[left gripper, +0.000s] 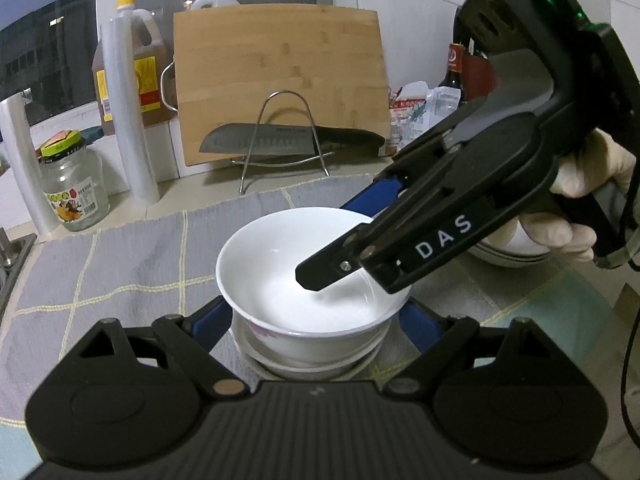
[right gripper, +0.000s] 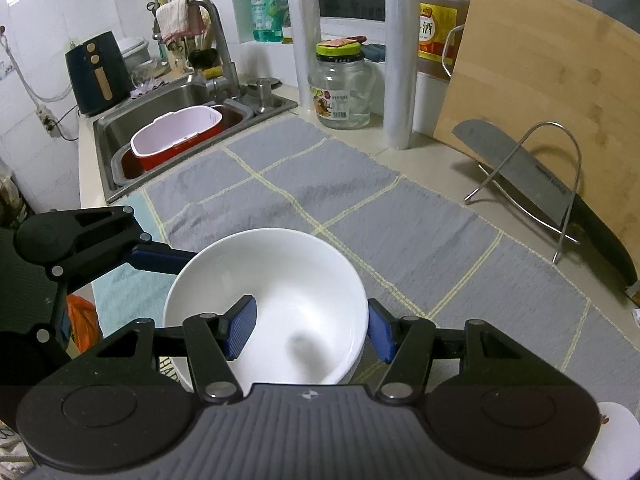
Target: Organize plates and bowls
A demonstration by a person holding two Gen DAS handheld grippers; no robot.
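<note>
A white bowl [left gripper: 280, 248] [right gripper: 280, 280] hangs just over a short stack of white bowls [left gripper: 312, 354]. My right gripper [left gripper: 336, 240] [right gripper: 310, 332] is shut on the top bowl's wall, one finger inside the bowl and the other outside its rim. My left gripper [left gripper: 314, 320] straddles the lower stack, its blue pads [left gripper: 210, 322] against both sides. In the right wrist view one of its fingers [right gripper: 160, 260] reaches to the bowl's left edge. Everything stands over a grey checked cloth [left gripper: 120, 272] [right gripper: 400, 232].
A bamboo cutting board [left gripper: 280, 80] leans at the back, with a knife [left gripper: 256, 142] on a wire rack [left gripper: 284, 136]. A glass jar [left gripper: 72, 188], oil jugs and film rolls stand at the left. More white dishes [left gripper: 508, 258] sit behind the gloved hand. The sink [right gripper: 160, 120] holds a red tub.
</note>
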